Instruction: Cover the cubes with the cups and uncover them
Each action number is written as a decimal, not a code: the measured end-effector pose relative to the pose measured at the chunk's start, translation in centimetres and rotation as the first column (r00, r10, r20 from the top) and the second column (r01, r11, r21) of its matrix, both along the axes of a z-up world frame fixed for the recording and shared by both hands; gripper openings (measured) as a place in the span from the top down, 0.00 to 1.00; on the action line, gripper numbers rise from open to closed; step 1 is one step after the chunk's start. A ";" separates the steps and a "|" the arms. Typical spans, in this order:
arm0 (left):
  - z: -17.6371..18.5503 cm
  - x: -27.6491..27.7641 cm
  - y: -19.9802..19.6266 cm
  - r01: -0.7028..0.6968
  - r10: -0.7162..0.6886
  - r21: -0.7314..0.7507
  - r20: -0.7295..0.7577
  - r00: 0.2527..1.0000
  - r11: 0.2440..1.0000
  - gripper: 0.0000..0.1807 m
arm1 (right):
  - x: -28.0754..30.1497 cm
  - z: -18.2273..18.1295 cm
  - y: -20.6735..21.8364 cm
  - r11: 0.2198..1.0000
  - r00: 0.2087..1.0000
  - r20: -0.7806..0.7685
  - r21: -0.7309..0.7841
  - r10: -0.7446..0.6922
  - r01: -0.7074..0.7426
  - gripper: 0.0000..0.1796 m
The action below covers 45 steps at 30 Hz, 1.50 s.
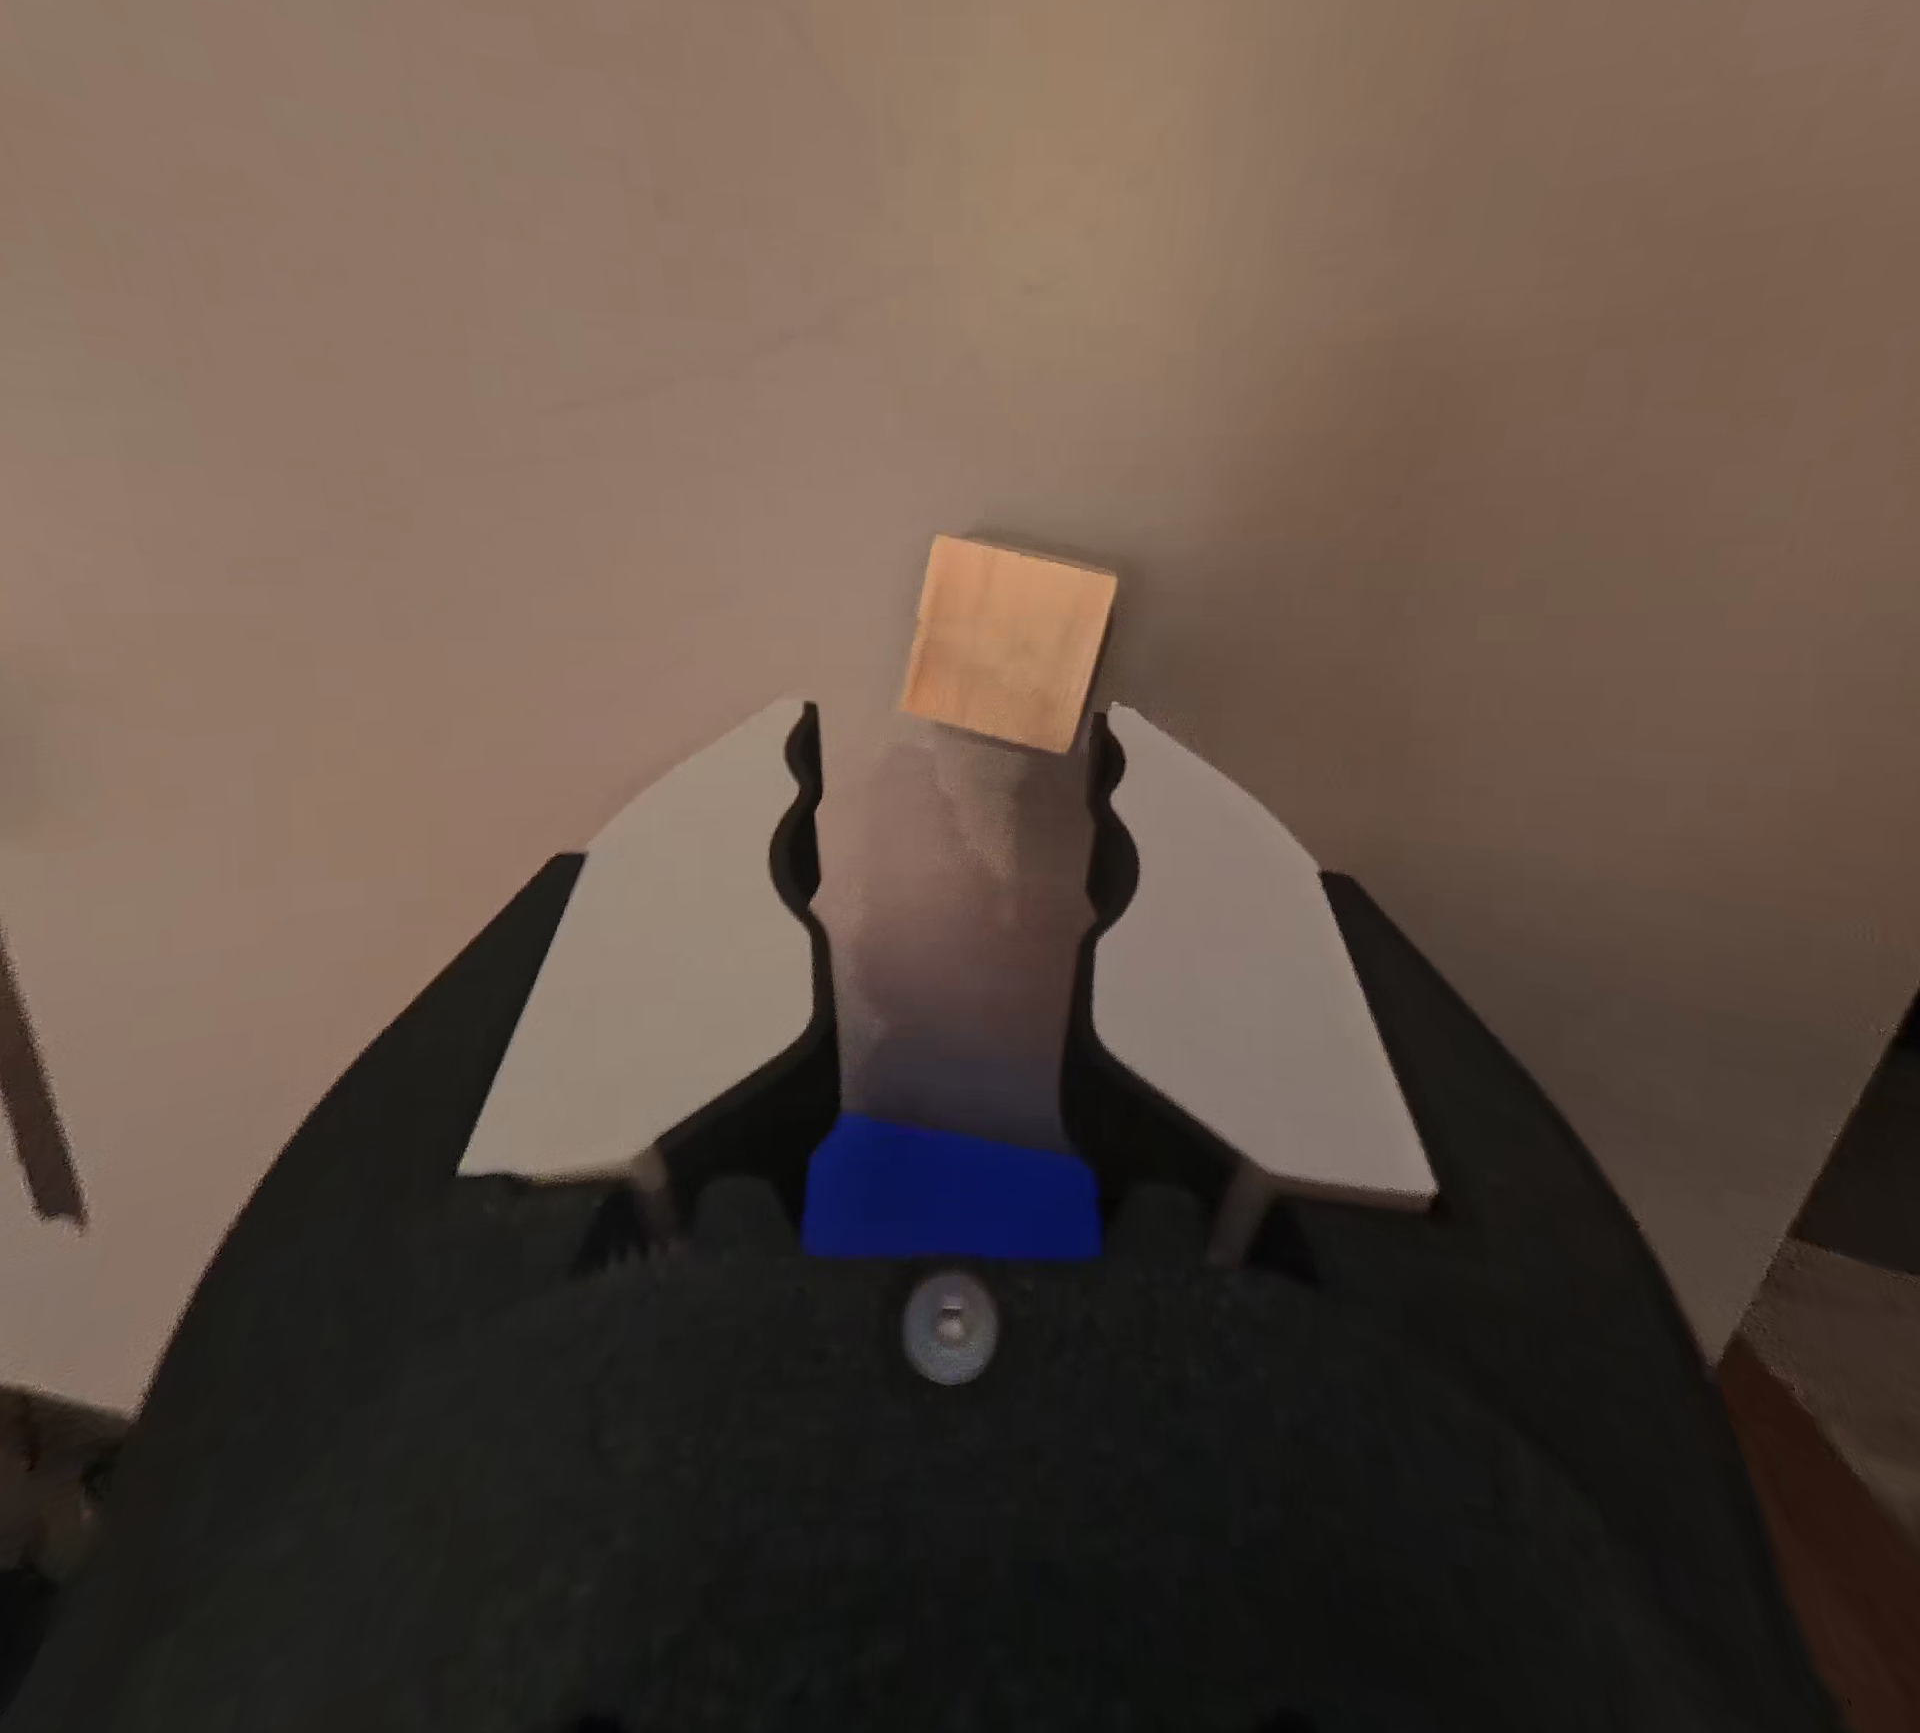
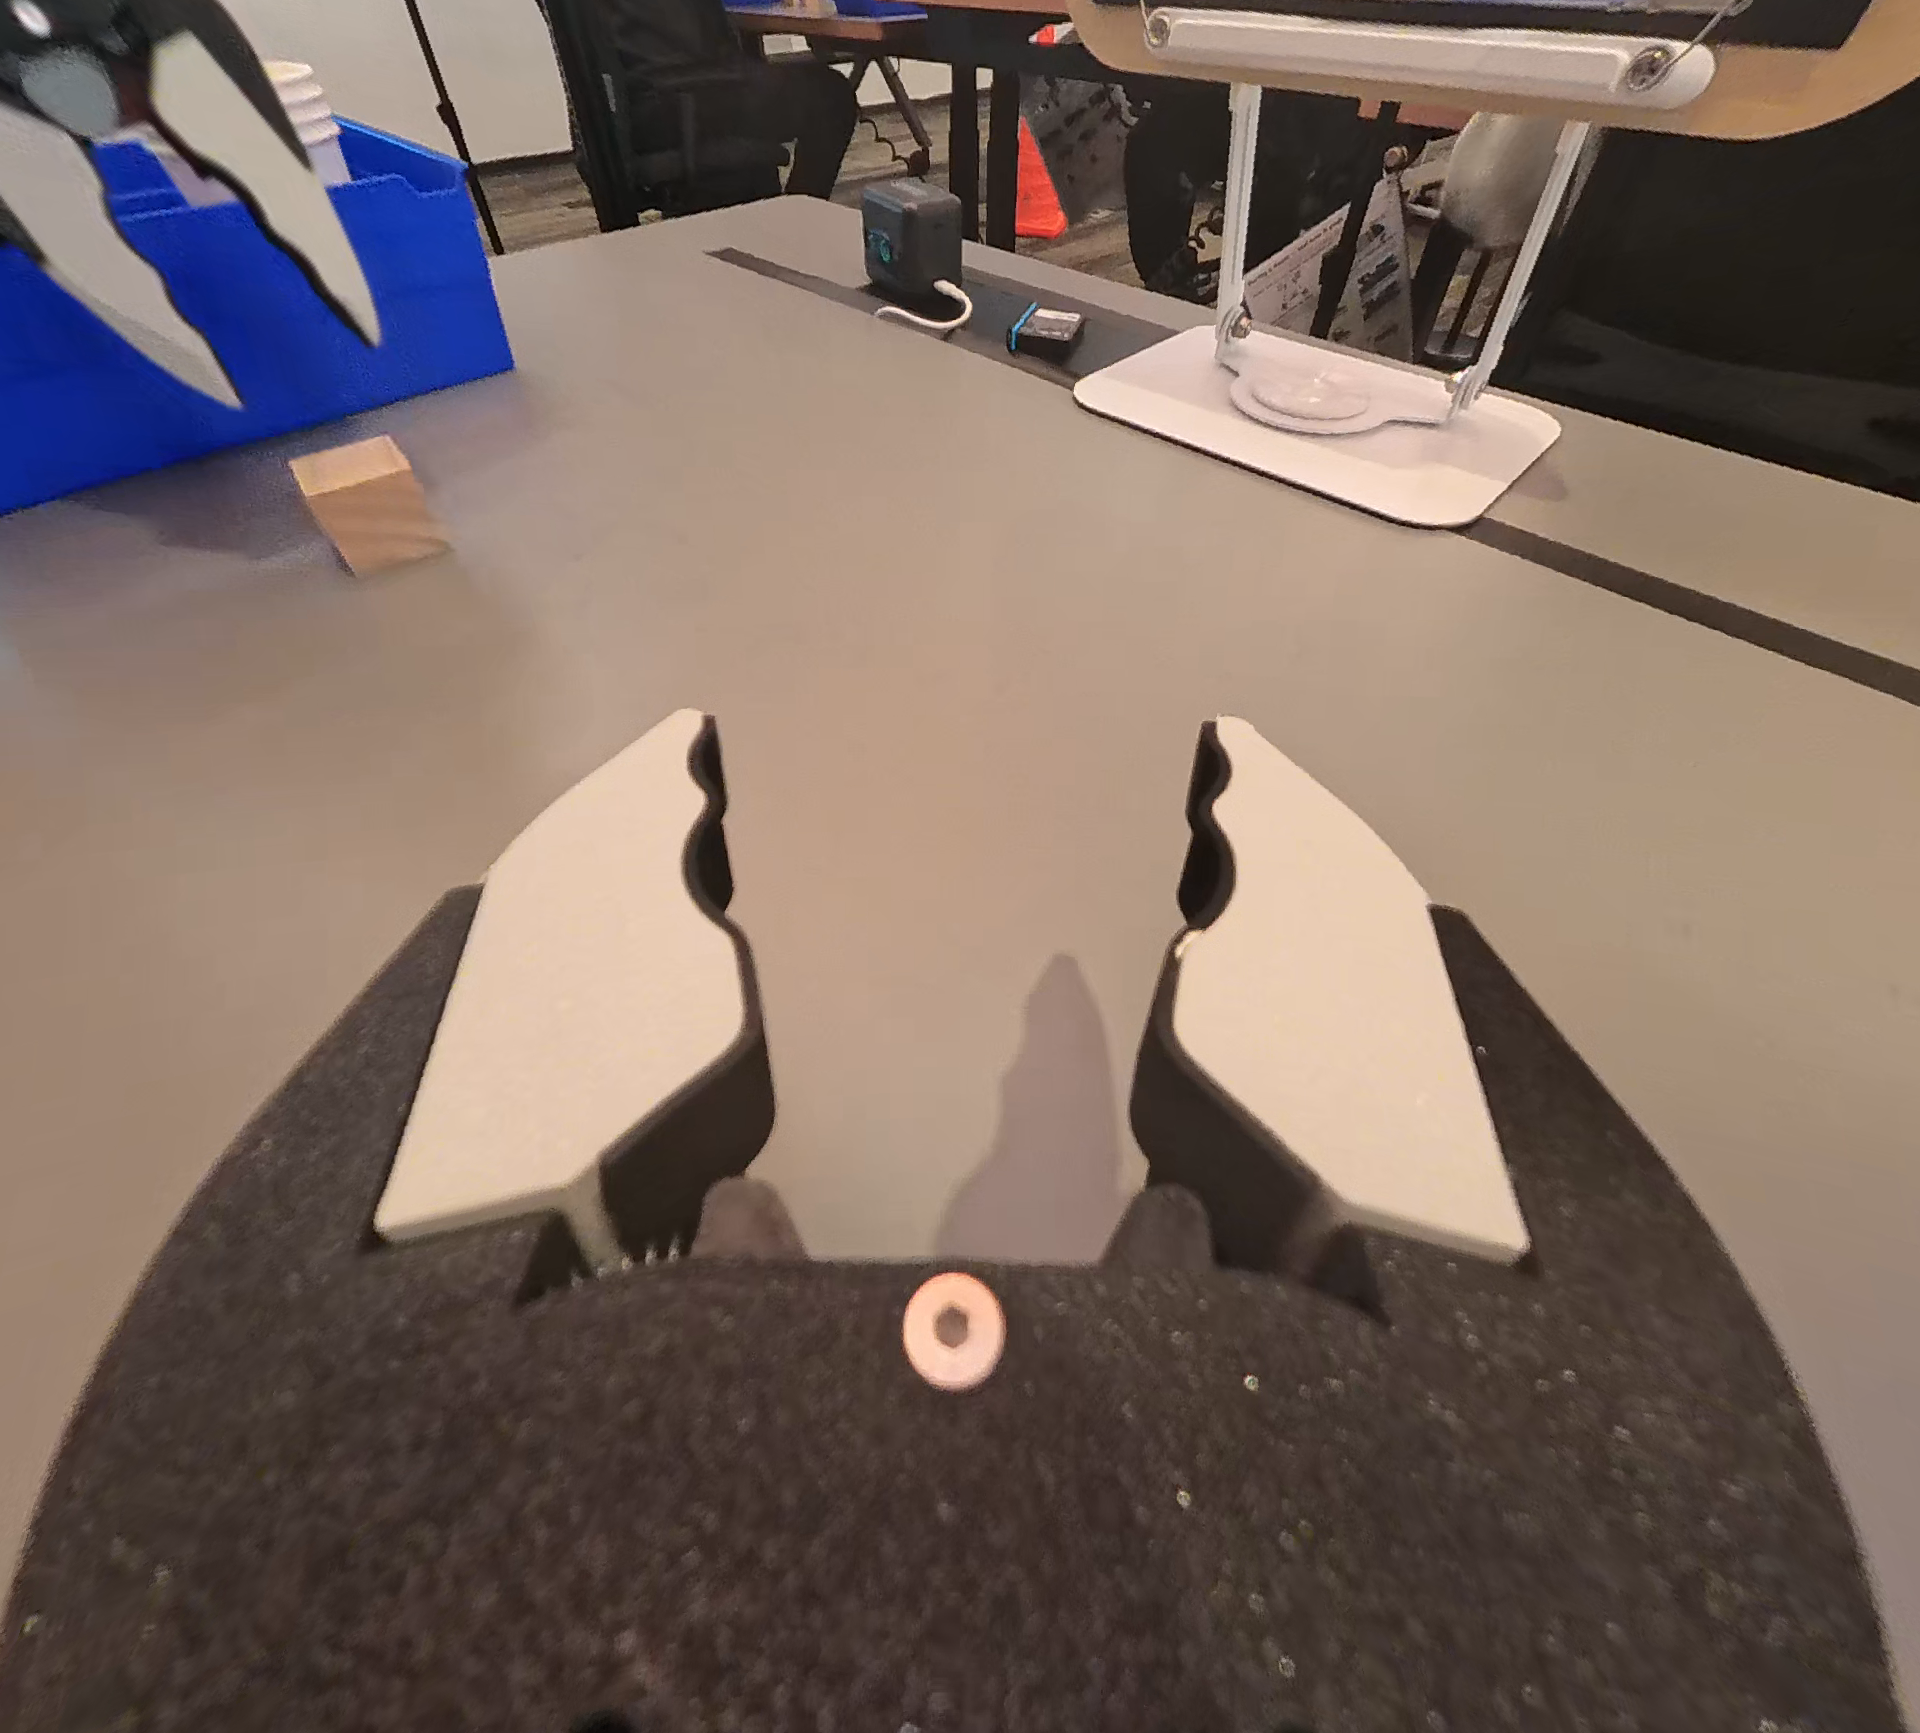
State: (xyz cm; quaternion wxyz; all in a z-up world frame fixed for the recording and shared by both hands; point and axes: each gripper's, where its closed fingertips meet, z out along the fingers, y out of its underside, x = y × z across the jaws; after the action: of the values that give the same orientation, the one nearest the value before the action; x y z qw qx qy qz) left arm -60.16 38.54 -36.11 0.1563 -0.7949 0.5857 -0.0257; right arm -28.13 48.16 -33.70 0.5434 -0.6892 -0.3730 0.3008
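wooden cube (image 2: 366, 503): pale, square-edged, bare on matte grey table (image 2: 935, 592), just before blue plastic bin (image 2: 416, 301) | left gripper (image 1: 958, 717): fingers apart, empty, above cube | right gripper (image 2: 956, 727): fingers spread wide, empty

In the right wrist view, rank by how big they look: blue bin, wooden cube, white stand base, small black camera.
1. blue bin, cut off by the frame edge
2. white stand base
3. wooden cube
4. small black camera

The cube lies nearer the lens than the camera, so their true sizes could be closer.
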 end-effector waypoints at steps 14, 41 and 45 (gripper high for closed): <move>11.5 -13.5 -8.4 -0.455 0.416 0.217 0.203 0.886 0.864 0.65 | -0.6 0.8 -0.8 0.999 0.998 -0.048 0.000 0.042 -0.042 0.52; -1.3 -26.2 -9.2 -0.996 0.951 -0.065 0.303 -0.070 -0.052 0.61 | -1.3 0.3 -1.3 0.998 0.998 -0.023 -0.004 0.064 -0.064 0.52; -2.4 -26.4 -8.8 -0.996 0.961 -0.074 0.267 -0.075 -0.057 0.62 | -1.3 0.6 -1.4 0.998 0.997 -0.032 0.000 0.066 -0.066 0.52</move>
State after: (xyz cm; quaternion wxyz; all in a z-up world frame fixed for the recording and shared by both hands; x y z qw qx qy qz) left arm -86.54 29.79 -38.47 0.2523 -0.9466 -0.1958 0.0435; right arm -29.39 46.79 -33.10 0.5386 -0.6720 -0.3867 0.3297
